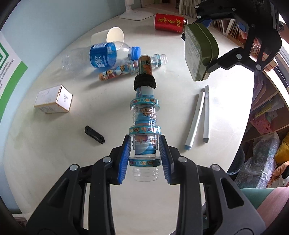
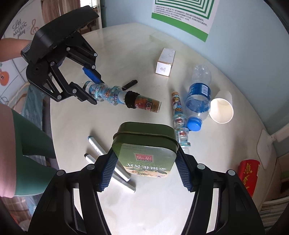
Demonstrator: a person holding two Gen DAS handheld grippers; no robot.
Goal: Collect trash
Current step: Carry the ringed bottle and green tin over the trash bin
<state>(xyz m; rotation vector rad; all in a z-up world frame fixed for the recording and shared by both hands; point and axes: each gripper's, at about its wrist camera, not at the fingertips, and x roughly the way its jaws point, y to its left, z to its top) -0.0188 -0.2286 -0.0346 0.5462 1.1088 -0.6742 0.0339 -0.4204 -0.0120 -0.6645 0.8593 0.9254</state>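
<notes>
My left gripper point(image 1: 145, 159) is shut on a long ribbed plastic bottle point(image 1: 144, 115) with a blue cartoon label and a black band, held above the white table point(image 1: 162, 189). It also shows in the right wrist view point(image 2: 115, 96), with the left gripper point(image 2: 89, 85) around its end. My right gripper point(image 2: 144, 168) is shut on a green tin point(image 2: 144, 144), held above the table; the tin also shows in the left wrist view point(image 1: 199, 52). On the table lie a blue-label water bottle point(image 1: 103, 54), a second cartoon bottle point(image 1: 124, 69), a paper cup point(image 1: 112, 36) and a red cup point(image 1: 169, 22).
A small white box point(image 1: 54, 102), a black clip point(image 1: 94, 134) and two white markers point(image 1: 199, 115) lie on the table. A white lamp base point(image 1: 135, 14) stands at the far edge. Bookshelves point(image 1: 267, 101) and bags stand to the right of the table.
</notes>
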